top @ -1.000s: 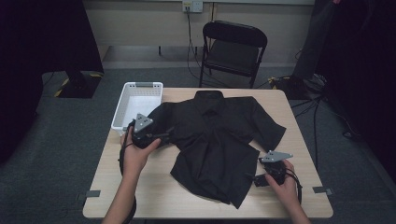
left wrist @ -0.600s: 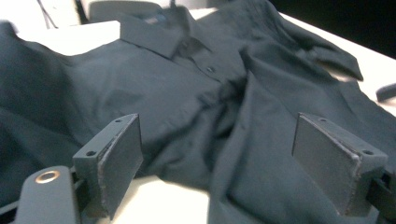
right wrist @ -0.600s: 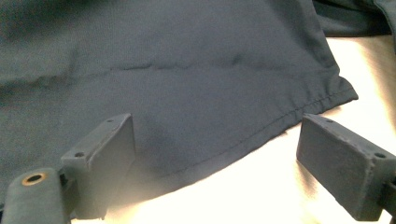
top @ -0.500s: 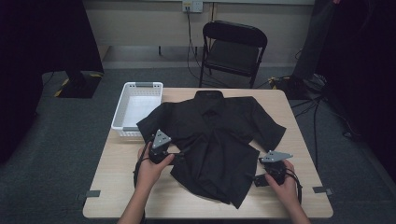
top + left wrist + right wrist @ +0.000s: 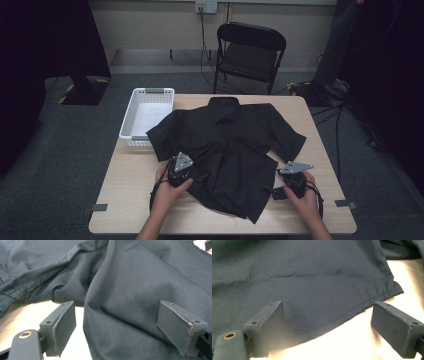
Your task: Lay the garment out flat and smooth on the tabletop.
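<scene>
A black shirt (image 5: 225,145) lies spread on the wooden table (image 5: 125,190), collar toward the far edge, lower part folded over. The left gripper (image 5: 181,172) sits at the shirt's left edge, jaws wide apart with cloth between them. The right gripper (image 5: 290,182) rests at the hem's right corner, jaws likewise apart, gripping nothing. A white basket (image 5: 146,107) stands just beside the left sleeve

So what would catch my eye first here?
A black short-sleeved cloth shirt lies spread across the pale wooden table, collar at the far side. At its near edges two hand-held tools wait with jaws open, the left tool and the right tool. A white plastic basket sits far left.
</scene>
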{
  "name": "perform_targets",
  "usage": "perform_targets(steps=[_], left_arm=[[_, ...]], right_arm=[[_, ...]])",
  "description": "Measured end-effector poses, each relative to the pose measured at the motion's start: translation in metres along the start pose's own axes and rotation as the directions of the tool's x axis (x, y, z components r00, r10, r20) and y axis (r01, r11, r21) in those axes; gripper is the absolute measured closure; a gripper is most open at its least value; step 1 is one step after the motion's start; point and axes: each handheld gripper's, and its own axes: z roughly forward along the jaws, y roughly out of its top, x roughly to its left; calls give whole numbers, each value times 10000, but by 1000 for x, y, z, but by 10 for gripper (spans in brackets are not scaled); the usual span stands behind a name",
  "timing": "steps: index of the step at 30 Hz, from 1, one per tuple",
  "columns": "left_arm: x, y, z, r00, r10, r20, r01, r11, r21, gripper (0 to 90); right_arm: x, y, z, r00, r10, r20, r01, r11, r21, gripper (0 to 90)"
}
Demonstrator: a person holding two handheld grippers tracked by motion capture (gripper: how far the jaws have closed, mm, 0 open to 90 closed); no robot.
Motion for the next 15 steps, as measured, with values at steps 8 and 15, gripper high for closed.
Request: perform_targets(steps=[8, 15], left_arm=[[-1, -7, 0, 9998, 205, -35, -204, 9991, 378, 162], [0, -7, 0, 9991, 428, 77, -432, 9979, 474, 157]], right_arm=[[0, 0, 0, 10000, -2, 16, 2, 10000, 3, 108], [0, 0, 0, 10000, -1, 22, 1, 10000, 7, 108]])
